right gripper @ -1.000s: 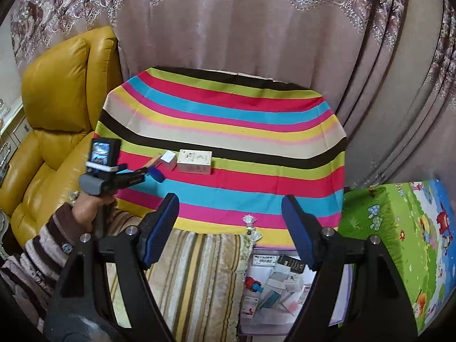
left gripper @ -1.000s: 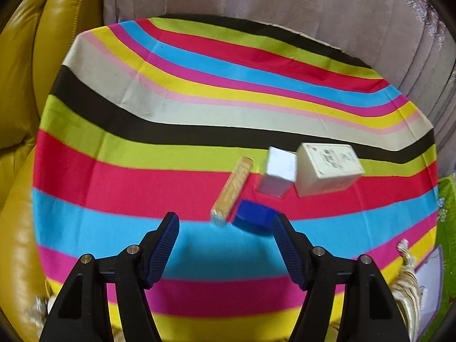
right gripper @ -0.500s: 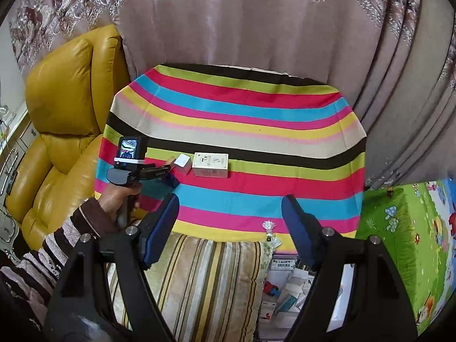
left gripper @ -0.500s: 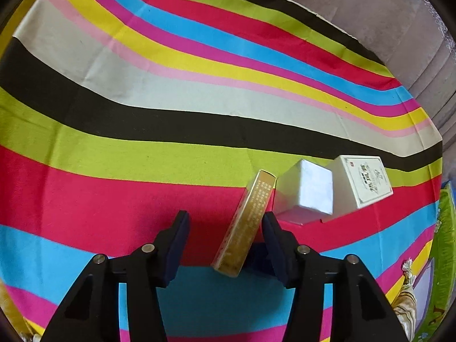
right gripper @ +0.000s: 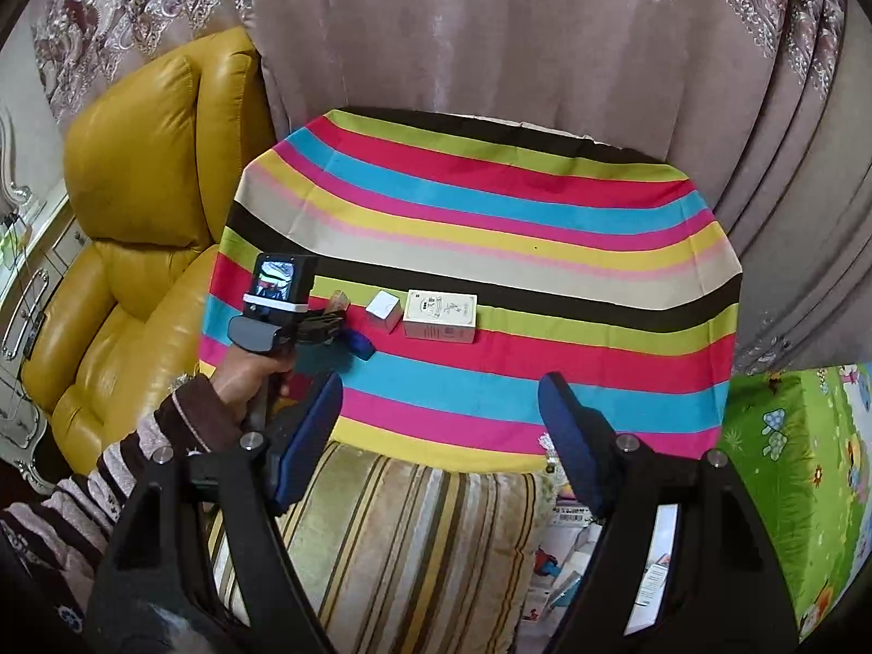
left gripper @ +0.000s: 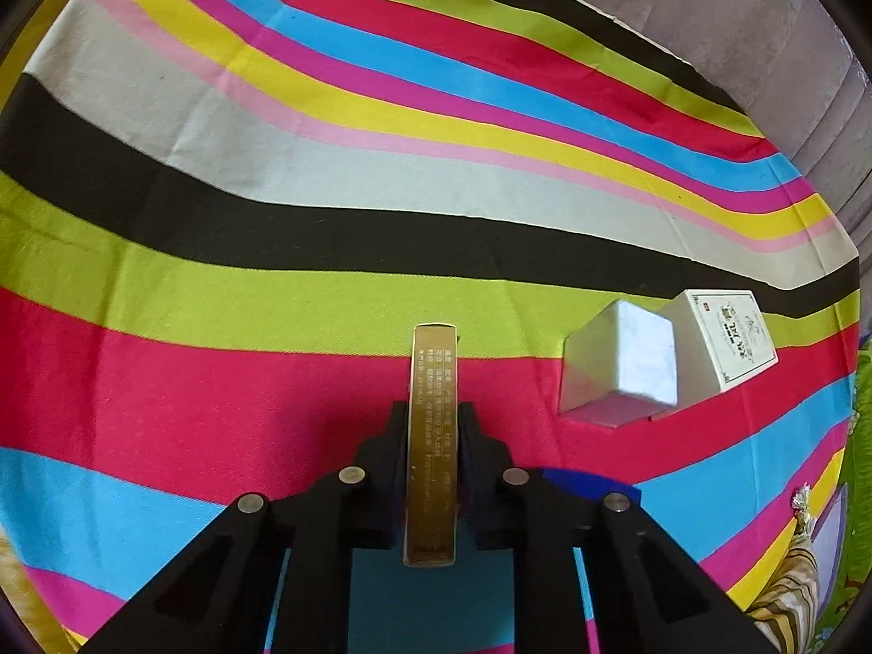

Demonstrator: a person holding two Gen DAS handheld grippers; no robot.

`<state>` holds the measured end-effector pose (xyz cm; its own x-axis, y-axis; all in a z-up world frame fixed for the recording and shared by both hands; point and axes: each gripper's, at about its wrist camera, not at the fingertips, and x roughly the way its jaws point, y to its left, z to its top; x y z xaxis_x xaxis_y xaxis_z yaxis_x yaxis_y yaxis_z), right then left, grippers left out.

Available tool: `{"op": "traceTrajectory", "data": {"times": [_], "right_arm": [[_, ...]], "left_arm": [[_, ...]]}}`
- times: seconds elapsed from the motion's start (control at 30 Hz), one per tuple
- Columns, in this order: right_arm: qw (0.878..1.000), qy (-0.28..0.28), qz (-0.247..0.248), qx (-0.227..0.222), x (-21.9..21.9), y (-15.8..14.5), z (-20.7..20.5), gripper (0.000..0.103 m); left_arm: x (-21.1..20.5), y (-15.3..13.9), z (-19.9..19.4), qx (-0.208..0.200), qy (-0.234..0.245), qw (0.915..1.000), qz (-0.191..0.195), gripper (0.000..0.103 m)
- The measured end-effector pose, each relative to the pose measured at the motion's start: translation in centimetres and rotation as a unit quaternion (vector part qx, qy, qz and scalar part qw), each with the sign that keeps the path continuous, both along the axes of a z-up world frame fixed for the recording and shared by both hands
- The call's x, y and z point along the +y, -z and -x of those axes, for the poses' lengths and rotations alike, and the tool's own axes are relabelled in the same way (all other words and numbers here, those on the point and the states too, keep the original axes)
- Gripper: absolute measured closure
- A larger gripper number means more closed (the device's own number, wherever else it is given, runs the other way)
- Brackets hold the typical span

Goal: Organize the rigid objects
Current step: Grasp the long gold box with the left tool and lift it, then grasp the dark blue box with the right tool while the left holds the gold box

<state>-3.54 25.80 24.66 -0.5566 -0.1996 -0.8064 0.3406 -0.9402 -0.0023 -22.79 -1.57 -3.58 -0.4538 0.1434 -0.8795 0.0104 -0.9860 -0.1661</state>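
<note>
My left gripper (left gripper: 433,419) is shut on a long thin gold box (left gripper: 431,436), held on edge over the striped tablecloth (left gripper: 272,218). A small white cube box (left gripper: 627,365) and a cream printed box (left gripper: 725,338) stand side by side to its right. A blue object (left gripper: 594,482) lies just right of the gripper, partly hidden. The right wrist view shows the left gripper (right gripper: 327,321), the cube (right gripper: 384,308), the cream box (right gripper: 441,316) and the blue object (right gripper: 359,343). My right gripper (right gripper: 441,436) is open and empty, held well back from the table.
A yellow leather armchair (right gripper: 141,207) stands left of the table. Pink curtains (right gripper: 490,27) hang behind. A striped cushion (right gripper: 414,534) lies at the near table edge, with clutter (right gripper: 567,561) and a green play mat (right gripper: 801,463) on the floor at right.
My left gripper moved forward and closed on the gold box, which now points straight ahead between the fingers. The right gripper stayed open and drew slightly nearer the table.
</note>
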Motion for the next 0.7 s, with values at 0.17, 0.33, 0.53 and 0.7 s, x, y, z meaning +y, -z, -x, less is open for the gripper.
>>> {"op": "traceTrajectory", "data": {"times": [0.17, 0.33, 0.53, 0.7], "right_arm": [[0.999, 0.010, -0.020, 0.029, -0.9, 1.5, 0.8, 0.026], [0.999, 0.036, 0.000, -0.006, -1.9, 7.9, 3.6, 0.025], [0.997, 0.068, -0.011, -0.039, -5.8, 17.5, 6.7, 0.025], [0.990, 0.102, 0.029, -0.088, -9.1, 23.5, 8.9, 0.025]], "left_arm": [[-1.1, -0.5, -0.6, 0.008, -0.017, 0.9998, 0.001, 0.086], [-0.9, -1.9, -3.0, 0.031, -0.017, 0.9994, 0.000, 0.086], [-1.7, -2.6, -5.7, 0.056, -0.027, 0.9981, 0.003, 0.086], [-3.6, -2.9, -8.1, 0.068, -0.048, 0.9965, -0.007, 0.086]]}}
